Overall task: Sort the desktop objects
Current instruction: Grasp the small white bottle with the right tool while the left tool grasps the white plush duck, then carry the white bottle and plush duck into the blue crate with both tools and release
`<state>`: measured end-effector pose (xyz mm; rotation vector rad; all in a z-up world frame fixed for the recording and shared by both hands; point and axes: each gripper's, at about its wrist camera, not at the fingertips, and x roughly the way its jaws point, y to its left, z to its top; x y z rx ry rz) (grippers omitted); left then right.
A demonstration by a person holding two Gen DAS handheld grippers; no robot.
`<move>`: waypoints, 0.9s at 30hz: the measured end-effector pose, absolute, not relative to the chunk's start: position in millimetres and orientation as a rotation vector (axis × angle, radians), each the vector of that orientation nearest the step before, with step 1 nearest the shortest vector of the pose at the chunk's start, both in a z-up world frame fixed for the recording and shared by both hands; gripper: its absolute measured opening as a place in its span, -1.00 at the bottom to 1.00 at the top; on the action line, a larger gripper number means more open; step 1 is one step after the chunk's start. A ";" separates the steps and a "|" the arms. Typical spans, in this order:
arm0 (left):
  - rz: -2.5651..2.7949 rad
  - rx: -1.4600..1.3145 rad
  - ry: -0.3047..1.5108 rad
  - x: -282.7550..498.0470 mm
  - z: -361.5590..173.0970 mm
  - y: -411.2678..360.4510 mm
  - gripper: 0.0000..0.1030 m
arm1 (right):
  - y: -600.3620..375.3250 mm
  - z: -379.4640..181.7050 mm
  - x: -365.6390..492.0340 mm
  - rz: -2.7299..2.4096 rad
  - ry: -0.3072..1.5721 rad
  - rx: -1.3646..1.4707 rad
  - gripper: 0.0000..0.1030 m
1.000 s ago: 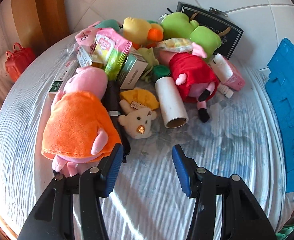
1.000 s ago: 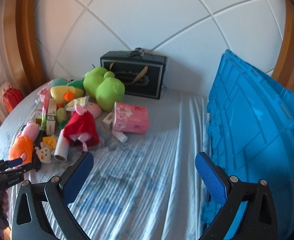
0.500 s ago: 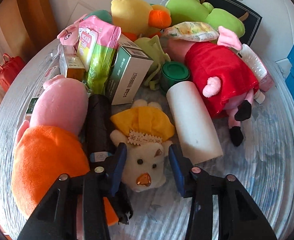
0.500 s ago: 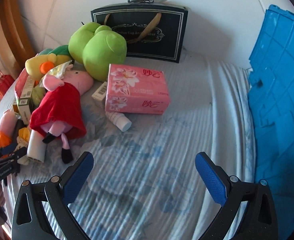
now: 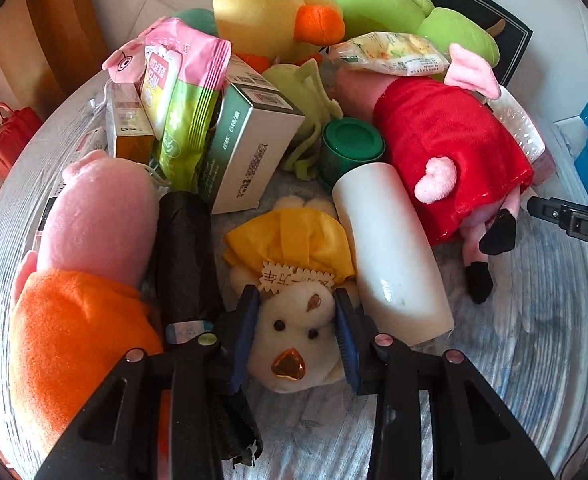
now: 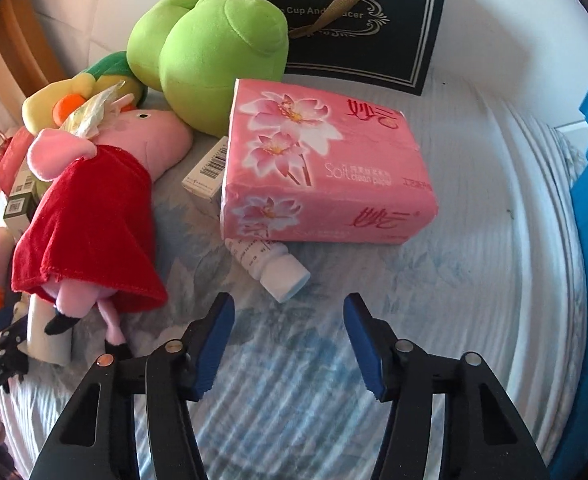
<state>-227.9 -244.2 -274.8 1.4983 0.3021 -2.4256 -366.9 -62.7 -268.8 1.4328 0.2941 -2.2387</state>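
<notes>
- Left wrist view: left gripper [image 5: 295,330] has closed in from half a second back; its blue pads now press both sides of the small cream plush [image 5: 294,340] with the yellow hat. A second ago the fingers stood wide and well short of the pile.
- The plush lies on the striped cloth [image 5: 493,380], between the black roll [image 5: 186,256] on its left and the white tube [image 5: 389,252] on its right.
- Orange-dressed pig plush [image 5: 82,280] lies left of the black roll; the green box [image 5: 246,156] leans behind the plush. Pile unchanged apart from the closer framing.
- Right edge of this view: a black piece of the other tool, newly in frame.
- Right wrist view: right gripper [image 6: 288,340] hangs open over bare cloth, holding nothing; its gap is narrower than half a second ago.
- It has come nearer to the small white bottle [image 6: 270,266], which lies just ahead of the fingertips, touching the front of the pink tissue pack [image 6: 325,172].
- Red-dressed pig plush [image 6: 90,220] lies left of the pack, green plush [image 6: 214,64] and dark gift bag [image 6: 357,20] behind; positions as before.
</notes>
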 end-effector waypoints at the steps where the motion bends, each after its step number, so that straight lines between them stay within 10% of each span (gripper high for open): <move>1: -2.428 1.495 0.304 -227.3 -274.8 -244.4 -0.30 | -65.2 -270.8 -369.2 -2.230 0.293 1.433 0.11; 6: -2.419 1.483 0.323 -229.9 -275.1 -246.3 -0.30 | -74.8 -278.7 -377.3 -2.223 0.326 1.418 0.11; 11: -2.418 1.466 0.308 -227.7 -270.5 -244.0 -0.30 | -78.9 -280.4 -373.0 -2.190 0.391 1.416 -0.47; 27: -2.630 1.178 0.252 -144.8 -150.3 -199.2 -0.31 | -46.4 -164.6 -233.5 -2.227 0.316 1.183 -0.48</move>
